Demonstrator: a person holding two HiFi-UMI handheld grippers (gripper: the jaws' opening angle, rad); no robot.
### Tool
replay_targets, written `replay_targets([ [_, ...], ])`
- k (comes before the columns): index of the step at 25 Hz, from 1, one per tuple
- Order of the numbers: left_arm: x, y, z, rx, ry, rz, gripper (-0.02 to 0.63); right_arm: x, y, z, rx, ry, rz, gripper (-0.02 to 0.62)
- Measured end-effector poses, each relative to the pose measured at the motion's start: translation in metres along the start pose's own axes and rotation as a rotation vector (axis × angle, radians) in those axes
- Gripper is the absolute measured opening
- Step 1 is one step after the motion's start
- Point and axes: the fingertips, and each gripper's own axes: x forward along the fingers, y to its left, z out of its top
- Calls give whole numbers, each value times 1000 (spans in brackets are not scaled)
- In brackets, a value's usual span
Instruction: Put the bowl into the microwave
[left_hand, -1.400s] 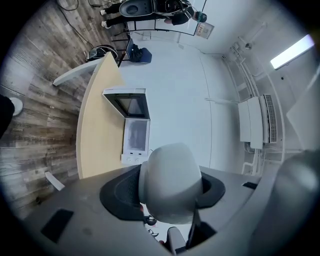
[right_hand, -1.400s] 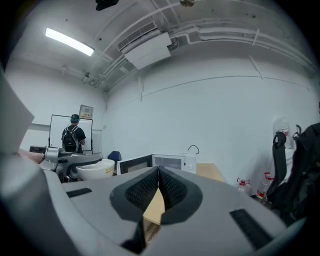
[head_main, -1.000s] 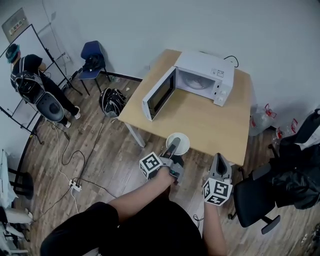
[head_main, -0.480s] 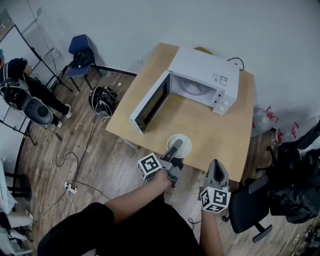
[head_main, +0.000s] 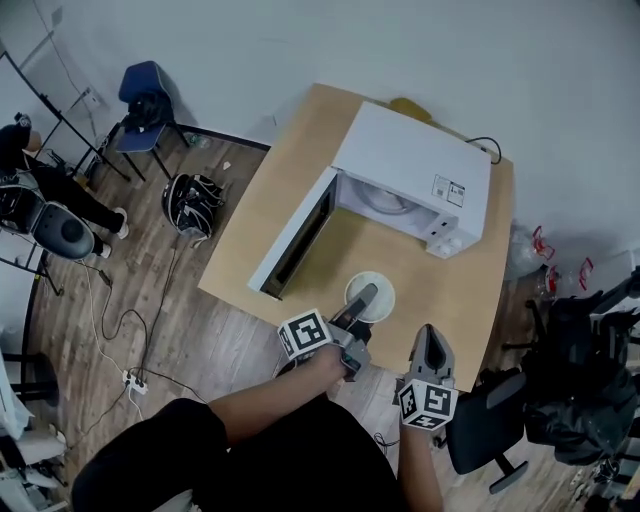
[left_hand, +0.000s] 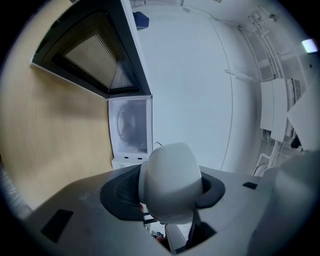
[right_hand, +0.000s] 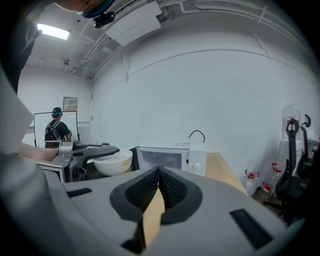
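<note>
The white bowl (head_main: 382, 303) sits just in front of the microwave's (head_main: 415, 165) open cavity, clamped at its rim by the left gripper (head_main: 361, 300). The microwave's door (head_main: 295, 237) stands wide open. The right gripper (head_main: 430, 340), farther out from the microwave at the table (head_main: 470, 290) edge, is closed on nothing.

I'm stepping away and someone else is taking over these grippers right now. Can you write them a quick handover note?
Left gripper: fingers closed on the white bowl.
Right gripper: shut, empty, held by the near edge of the table.
Bowl: at the table's near side, in front of the microwave.
Microwave door: wide open.
Done: door open, bowl grasped.
Left: carry the bowl into the microwave, set it down inside, release.
</note>
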Motion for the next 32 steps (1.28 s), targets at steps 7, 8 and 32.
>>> replay_targets([
  [7,48,19,38,-4,43,32,227,45,-4,10,-23,31,-46,60],
  [8,54,22,41,-10,50,38,227,50,-7,12,-24,31,-59,60],
  [32,215,127,138,40,-31,132,227,129,-55,13,-59,100,-16,60],
])
